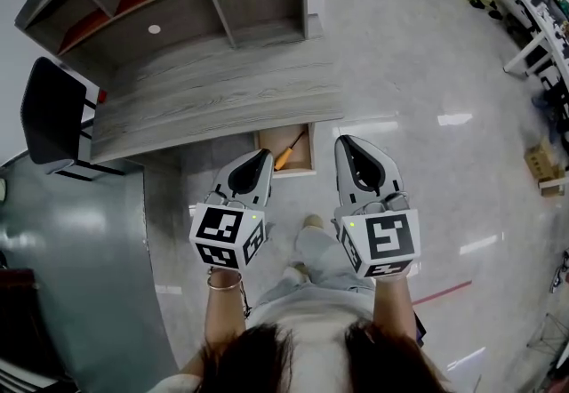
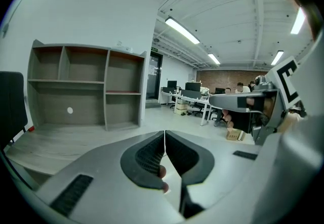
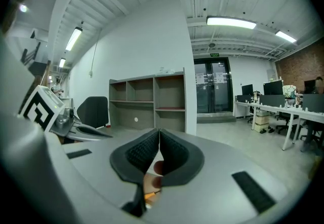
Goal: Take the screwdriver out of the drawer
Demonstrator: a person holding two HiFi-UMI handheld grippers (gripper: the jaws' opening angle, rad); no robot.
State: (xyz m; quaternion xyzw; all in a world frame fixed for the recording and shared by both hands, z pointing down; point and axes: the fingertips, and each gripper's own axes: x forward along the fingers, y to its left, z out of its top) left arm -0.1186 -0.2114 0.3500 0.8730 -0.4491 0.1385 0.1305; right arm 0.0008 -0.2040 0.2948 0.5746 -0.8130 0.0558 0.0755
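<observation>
Both of your tools are closed and carrying nothing: the left gripper [image 1: 259, 157] has its jaws pressed together tip to tip, and so does the right gripper [image 1: 350, 146]. The screwdriver [image 1: 289, 152], orange-handled, lies slantwise in the open drawer [image 1: 298, 172]. It sits below and just ahead of the tips, in the gap between the two grippers and nearer the left one's inner side. Before you go down, choose one gripper and spread its jaws wide, because closed they would only knock the tool about. Tip that gripper's nose downward so it enters the drawer from above, clear of the desk [image 1: 204, 89] edge ahead of it. Set the jaws across the handle, not along it. The handle looks round, so close squarely on its thick part or it may roll away.
</observation>
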